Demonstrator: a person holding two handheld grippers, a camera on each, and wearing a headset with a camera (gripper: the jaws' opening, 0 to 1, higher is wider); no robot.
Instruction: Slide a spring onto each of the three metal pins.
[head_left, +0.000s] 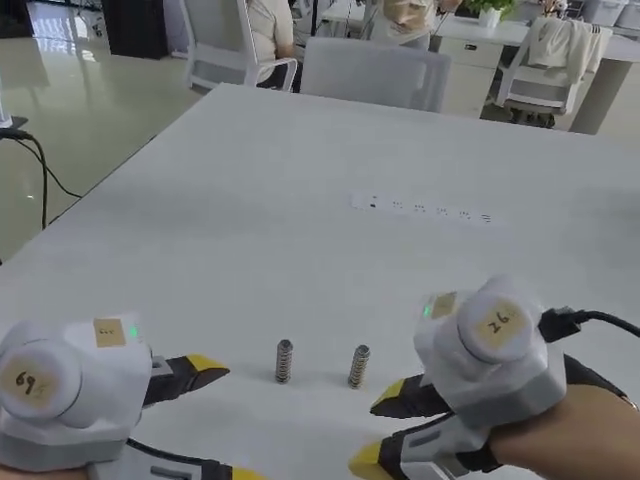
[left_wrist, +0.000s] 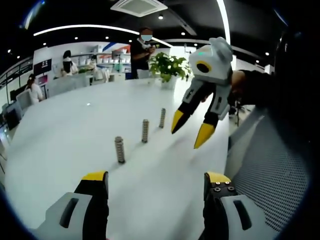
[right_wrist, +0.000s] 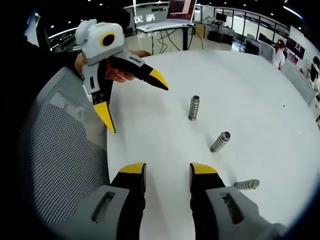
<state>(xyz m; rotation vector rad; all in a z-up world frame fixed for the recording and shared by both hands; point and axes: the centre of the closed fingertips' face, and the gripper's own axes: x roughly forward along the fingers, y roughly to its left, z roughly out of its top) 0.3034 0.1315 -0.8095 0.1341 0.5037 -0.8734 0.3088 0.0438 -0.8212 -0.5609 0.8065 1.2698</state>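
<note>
Springs (left_wrist: 119, 149): three grey coils upright on white table (left_wrist: 60, 140)

Three springs (left_wrist: 145, 131) stand upright on the white table (left_wrist: 70, 135).

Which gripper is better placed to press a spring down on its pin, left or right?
Right, likely. The right gripper is open and empty, with a spring-covered pin right beside its jaw. The left gripper, also open, has its nearest pin farther ahead.

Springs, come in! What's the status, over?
Left tongs open, empty. Right tongs open, empty. Three springs stand upright in a row on the table. Nothing blocking.
</note>
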